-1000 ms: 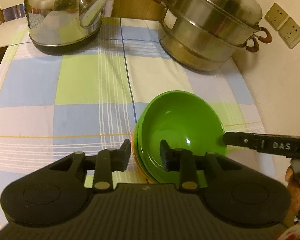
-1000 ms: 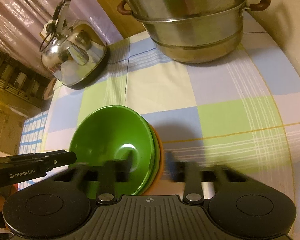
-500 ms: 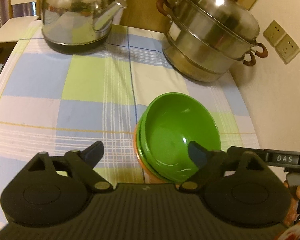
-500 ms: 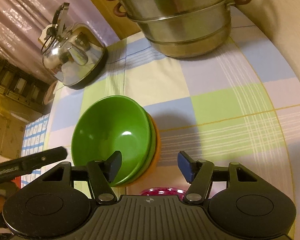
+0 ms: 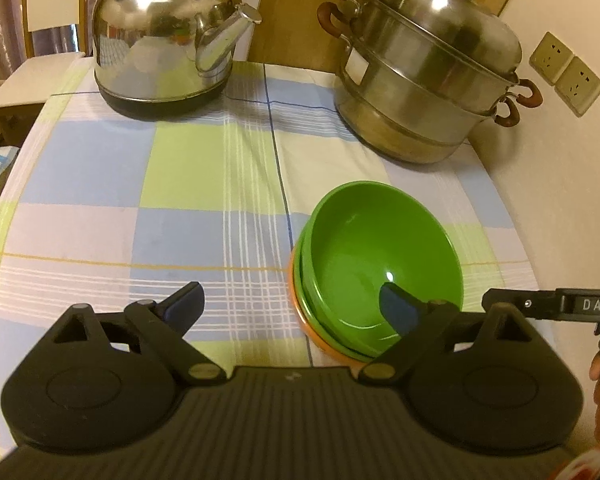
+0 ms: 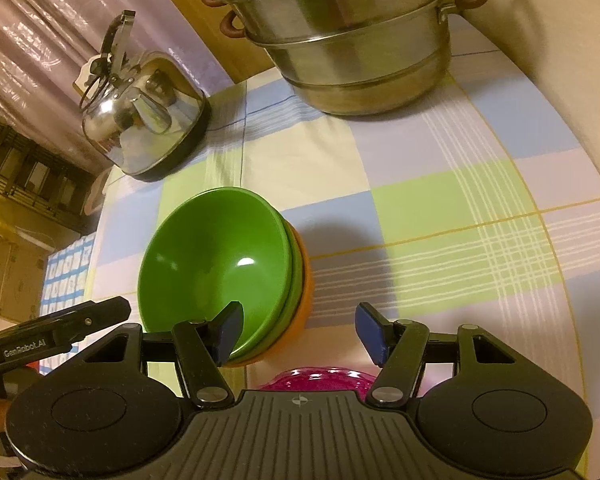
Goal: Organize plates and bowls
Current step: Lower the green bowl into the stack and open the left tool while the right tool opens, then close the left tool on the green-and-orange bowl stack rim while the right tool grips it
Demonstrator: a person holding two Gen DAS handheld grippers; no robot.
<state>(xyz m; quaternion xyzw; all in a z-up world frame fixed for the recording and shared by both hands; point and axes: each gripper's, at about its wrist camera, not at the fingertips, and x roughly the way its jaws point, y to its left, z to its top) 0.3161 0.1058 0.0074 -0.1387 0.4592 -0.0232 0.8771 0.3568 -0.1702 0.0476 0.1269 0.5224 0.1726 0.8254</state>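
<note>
Release of the green bowl (image 5: 380,264) is finishing: a second ago the left gripper (image 5: 290,306) was pinching its rim, and it is now sitting free atop the nested stack near the tablecloth's (image 5: 180,184) right edge. Left jaws are standing wide and empty; the right gripper (image 6: 298,332) is gaping about halfway, gripping nothing.

A stack of nested bowls (image 5: 380,276) is sitting on the cloth-covered desk (image 5: 180,200), toward its near right part. Behind it, a kettle (image 5: 160,40) is standing at the far left and a tiered steamer pot (image 5: 428,80) at the far right, well apart. In the right wrist view, another dish (image 6: 316,378) is lying just nearer than the stack.
</note>
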